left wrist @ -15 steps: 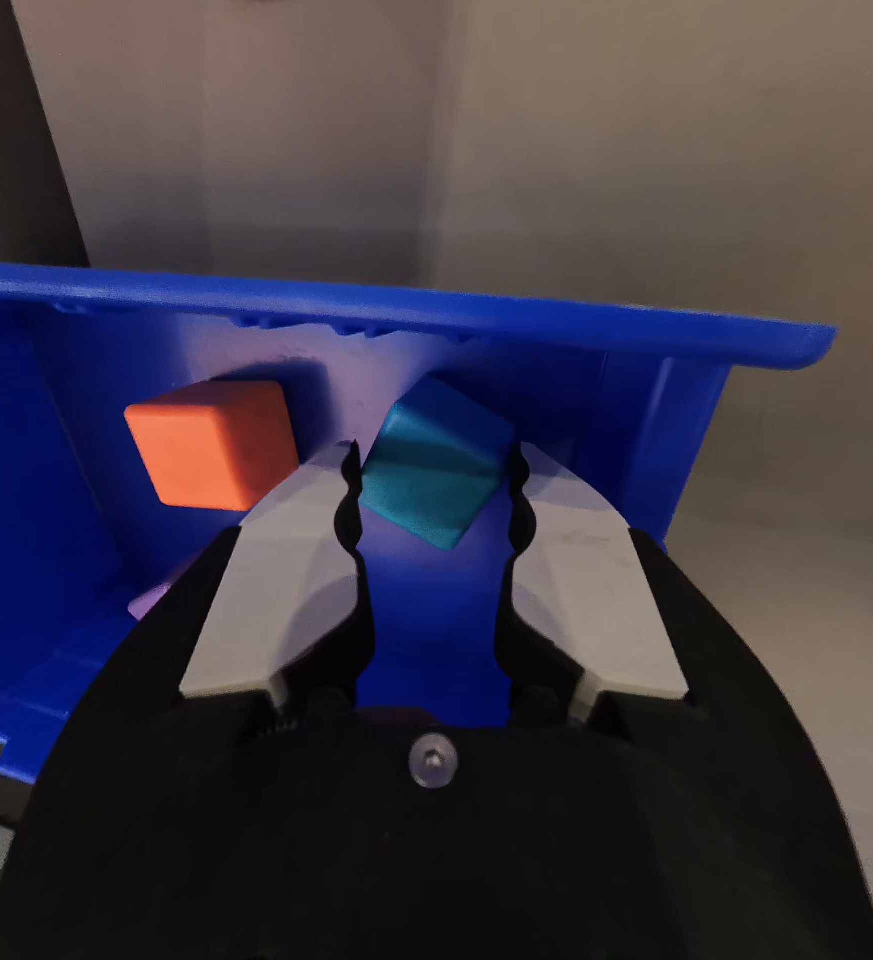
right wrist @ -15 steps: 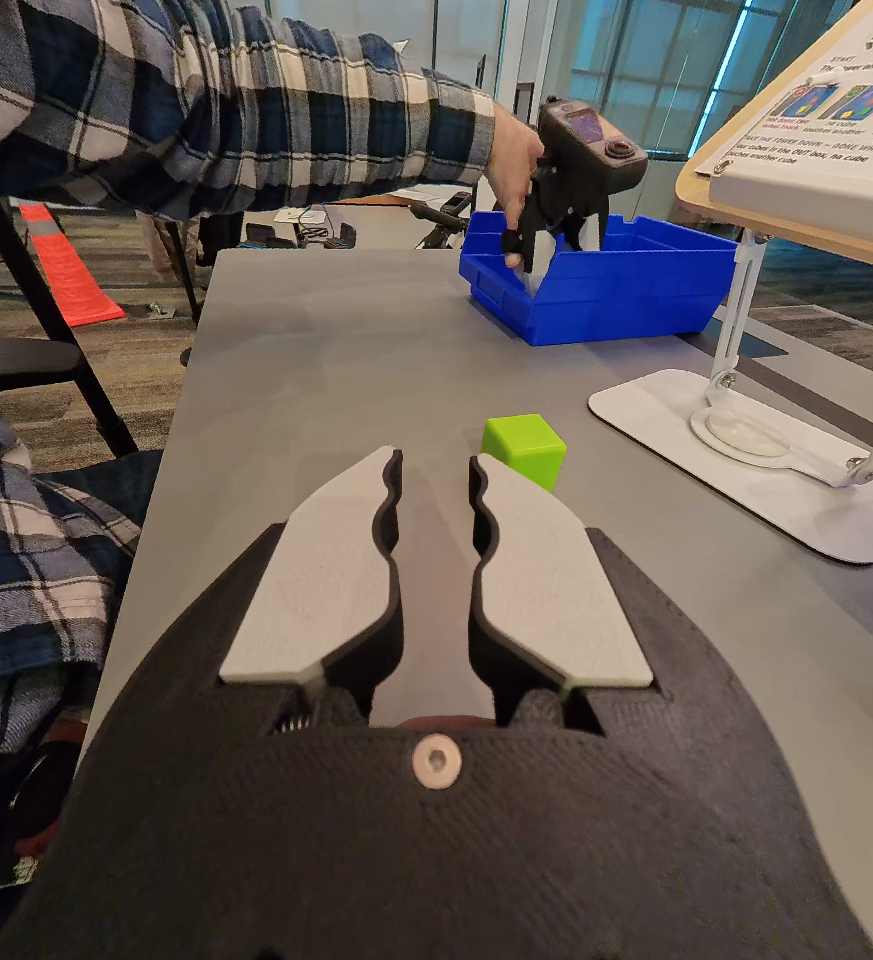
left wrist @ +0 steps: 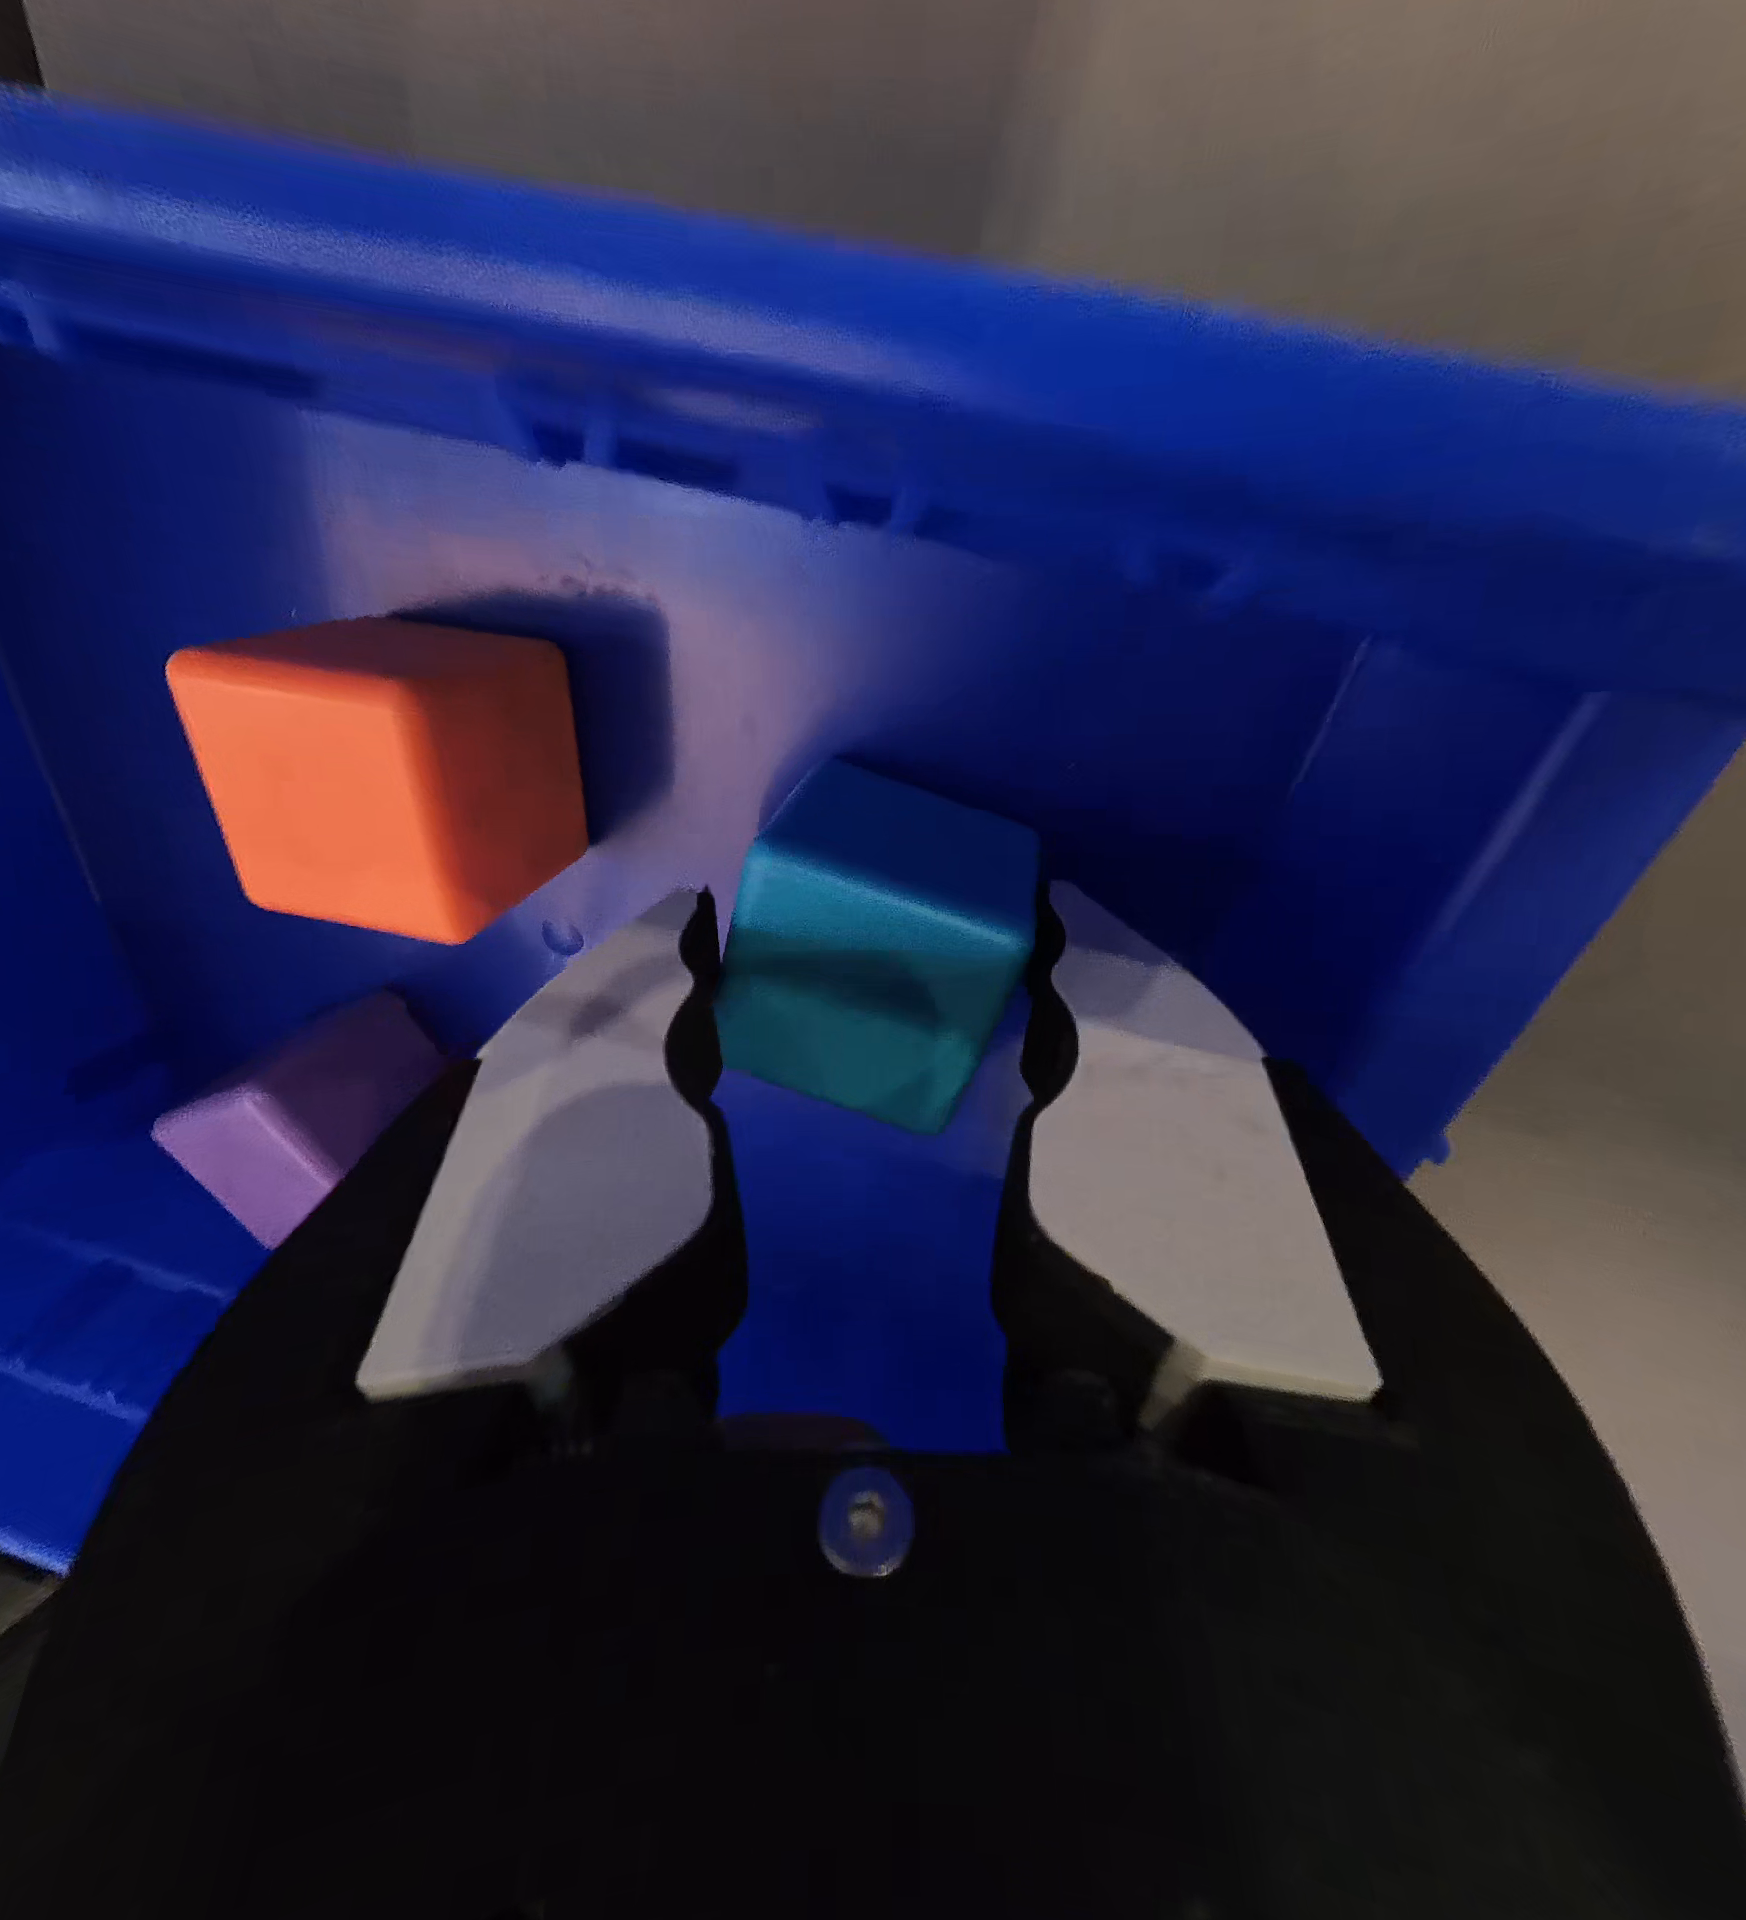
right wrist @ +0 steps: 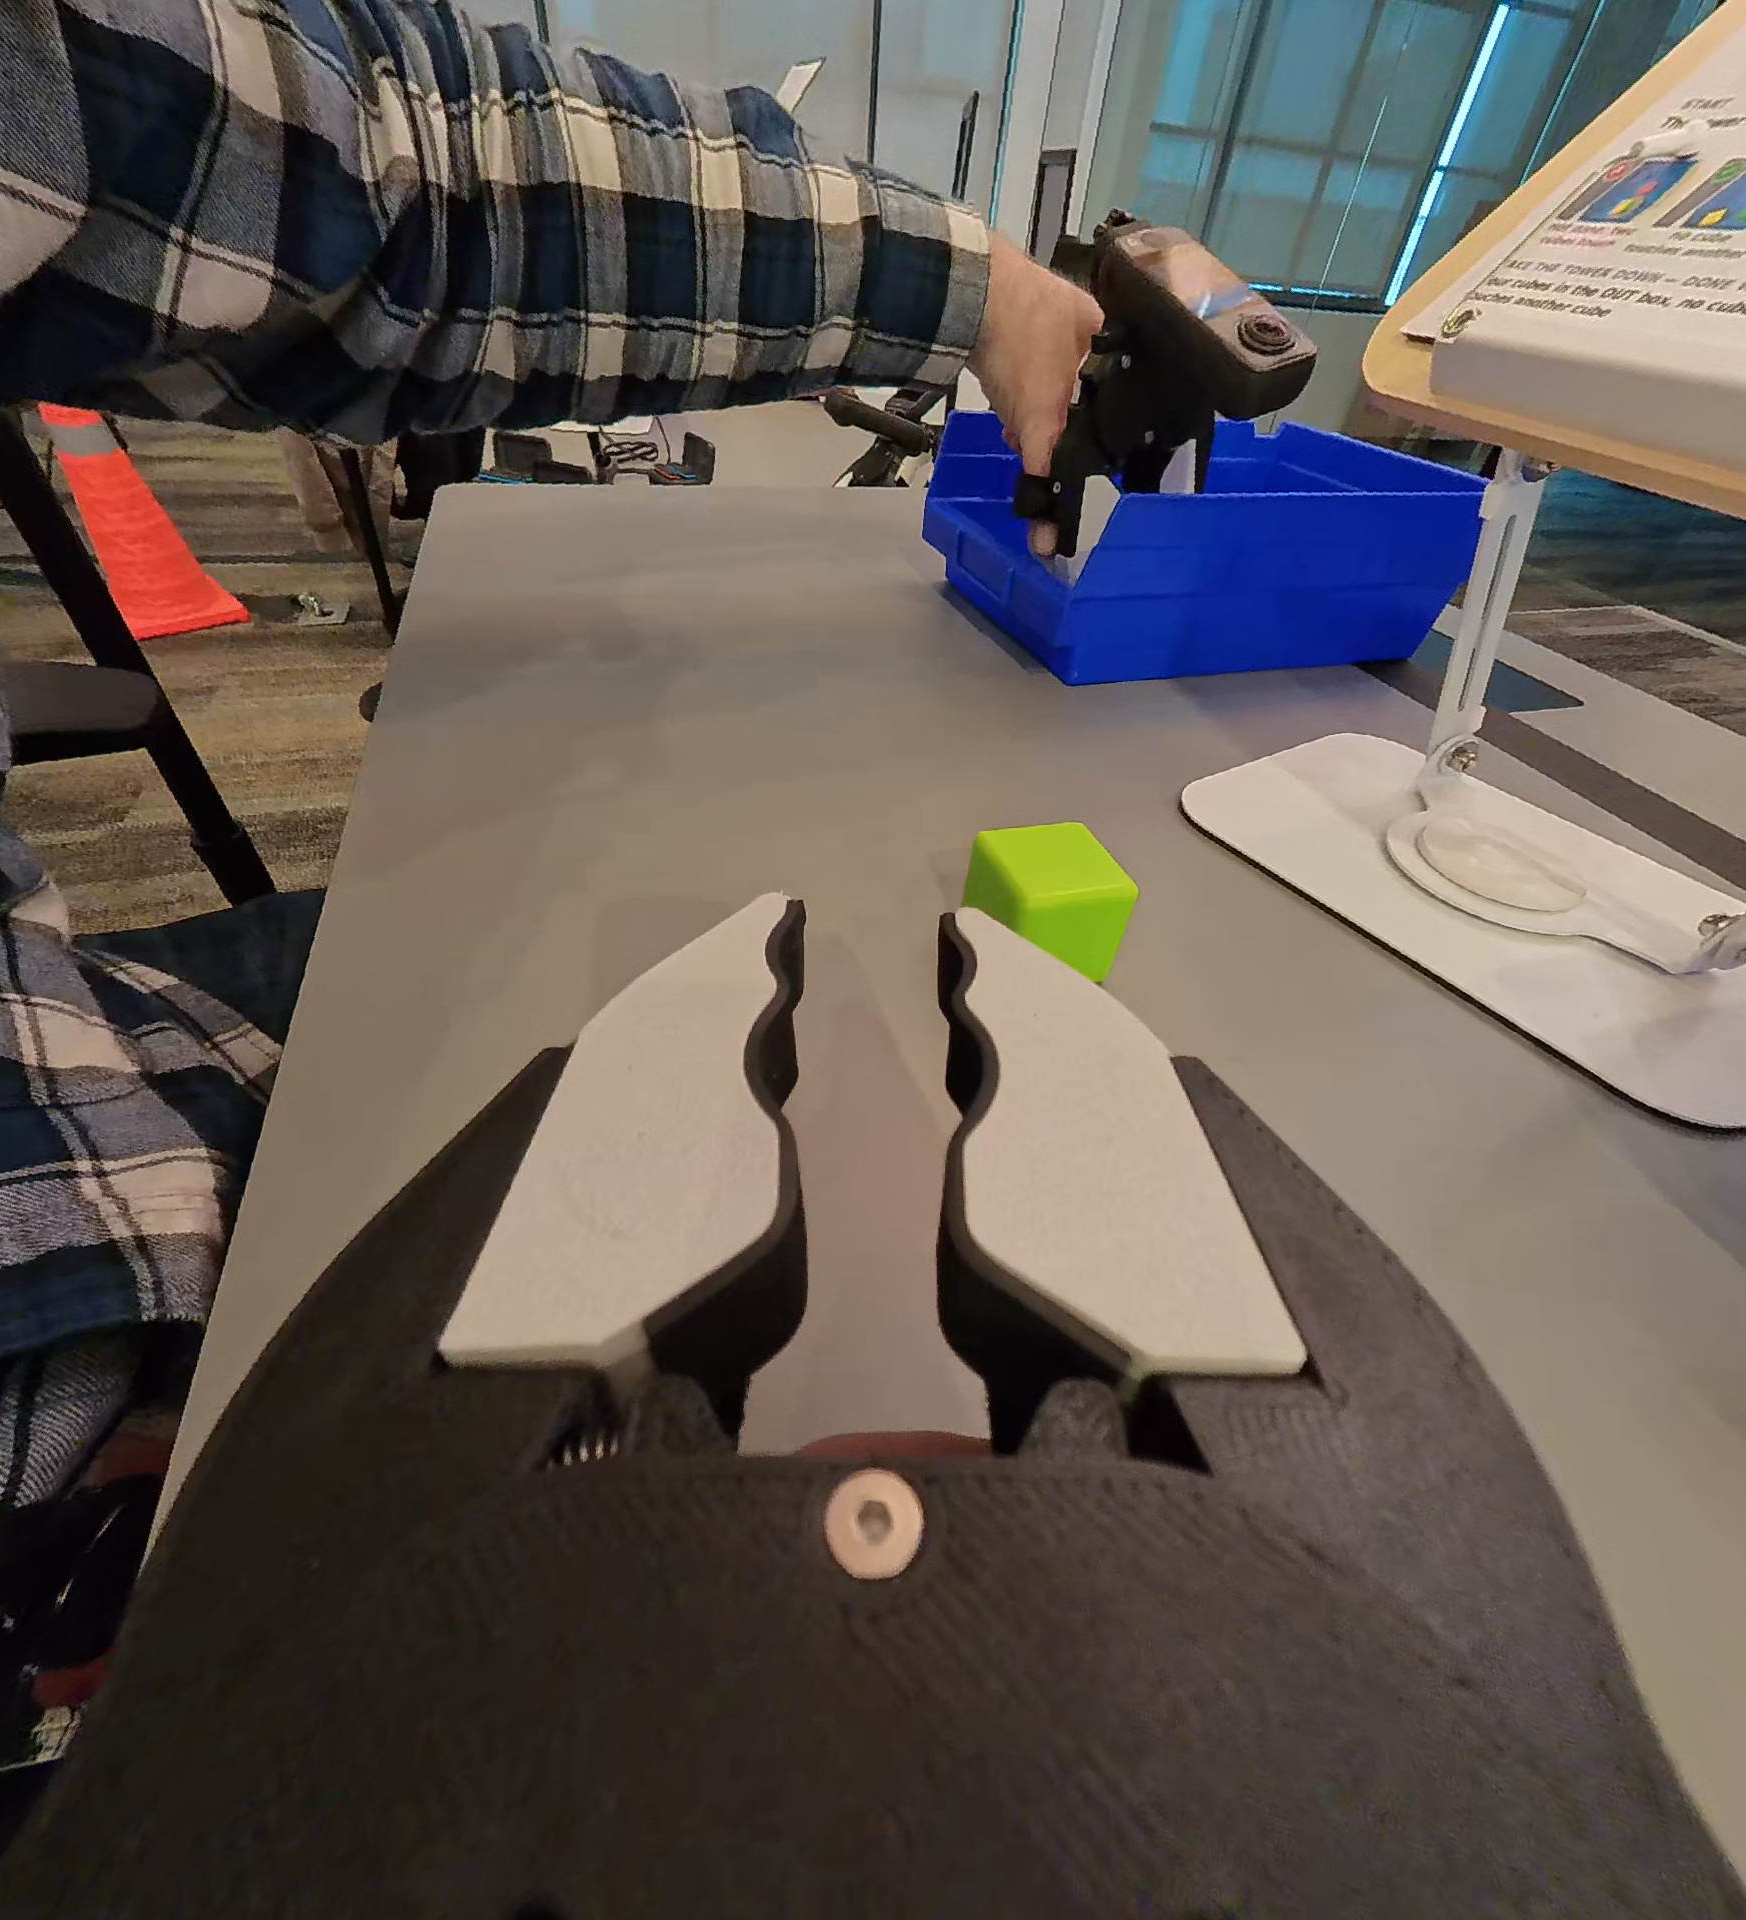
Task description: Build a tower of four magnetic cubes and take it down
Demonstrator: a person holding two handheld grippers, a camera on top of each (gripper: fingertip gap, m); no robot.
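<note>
Grey table (right wrist: 640, 727), blue bin (left wrist: 952, 436), orange cube (left wrist: 381, 769), teal cube (left wrist: 869, 966)

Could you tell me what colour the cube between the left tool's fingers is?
Teal cube; the left wrist view shows it best.

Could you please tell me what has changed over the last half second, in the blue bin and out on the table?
The left tool has pushed deeper into the blue bin, and its fingers now straddle the teal cube, which has turned squarer to them; whether they grip it is unclear. The orange cube, green cube and open right tool are unchanged.
</note>
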